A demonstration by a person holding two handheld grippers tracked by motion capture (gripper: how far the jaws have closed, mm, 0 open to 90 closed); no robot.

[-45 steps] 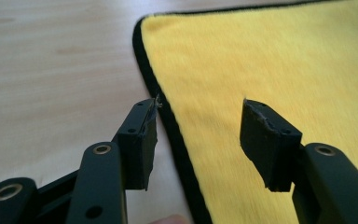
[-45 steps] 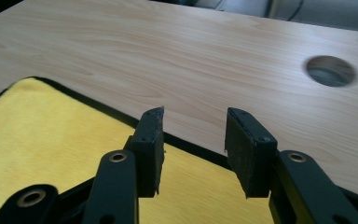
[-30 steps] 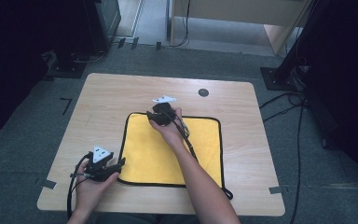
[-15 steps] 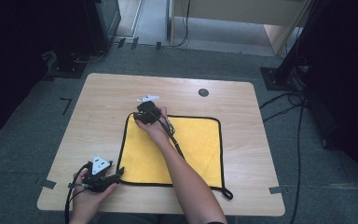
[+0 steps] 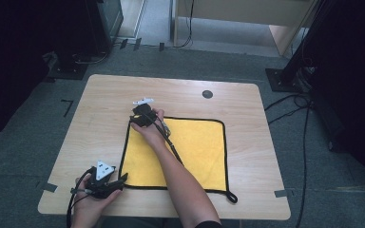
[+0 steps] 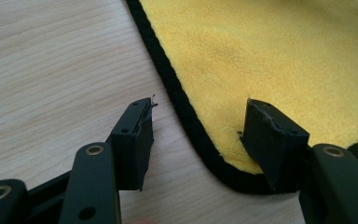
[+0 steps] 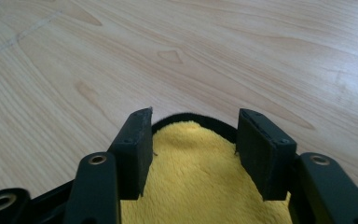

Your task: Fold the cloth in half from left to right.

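Note:
A yellow cloth (image 5: 190, 147) with a black border lies flat on the wooden table (image 5: 104, 99). My right gripper (image 5: 140, 115) hovers open over the cloth's far left corner (image 7: 193, 122), which sits between its jaws in the right gripper view. My left gripper (image 5: 121, 179) is open at the cloth's near left corner (image 6: 223, 168); in the left gripper view one jaw is over the wood and the other over the yellow fabric (image 6: 279, 70). Nothing is held by either gripper.
A small dark round disc (image 5: 207, 94) sits in the table's far right part. A black loop (image 5: 232, 197) sticks out from the cloth's near right corner. Cables (image 5: 294, 104) and stand bases (image 5: 285, 78) lie on the grey floor around the table.
My right gripper has moved left along the cloth's far edge to its far left corner. My left gripper has drawn back slightly towards the near left corner.

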